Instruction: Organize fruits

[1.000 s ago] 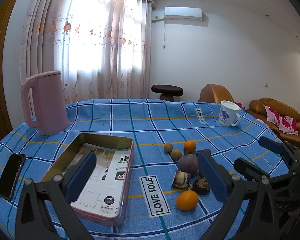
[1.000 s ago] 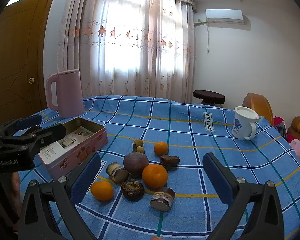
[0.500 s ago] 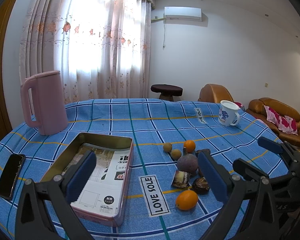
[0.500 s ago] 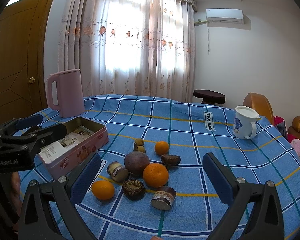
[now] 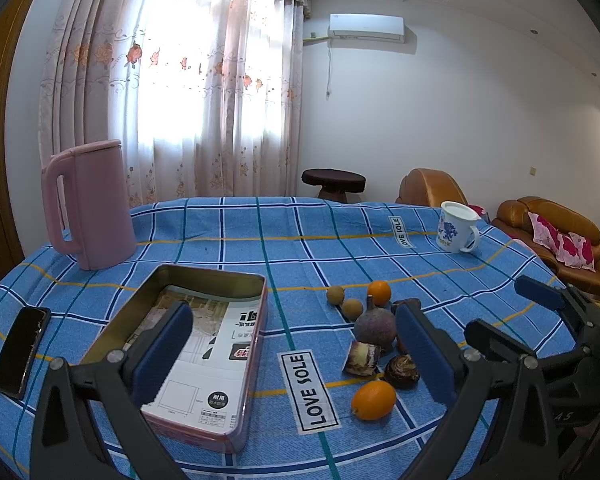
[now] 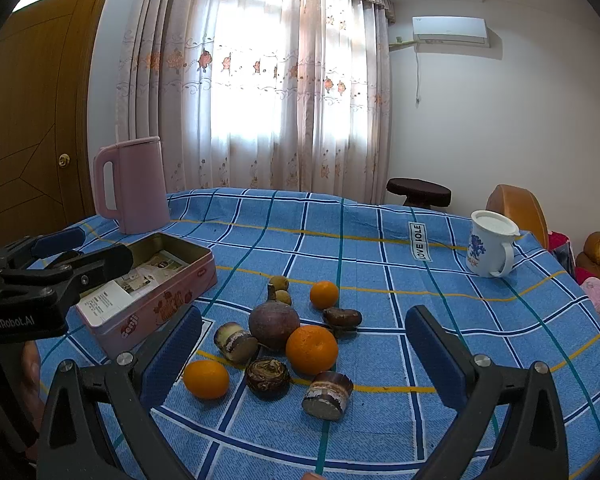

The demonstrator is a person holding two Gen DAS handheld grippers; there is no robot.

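Fruits [image 6: 276,332] below right gripper [image 6: 302,354]

black tongs [image 6: 304,356], blue pads [image 6: 170,356], silver screws

- In the left wrist view, we see the large orange [image 5: 399,345] almost wholly hidden behind a blue pad.
- The tin's [image 6: 168,300] printing (small lettering) is beyond our reading.

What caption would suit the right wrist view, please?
Open right gripper poised over oranges and dark fruits beside a pink rectangular tin.
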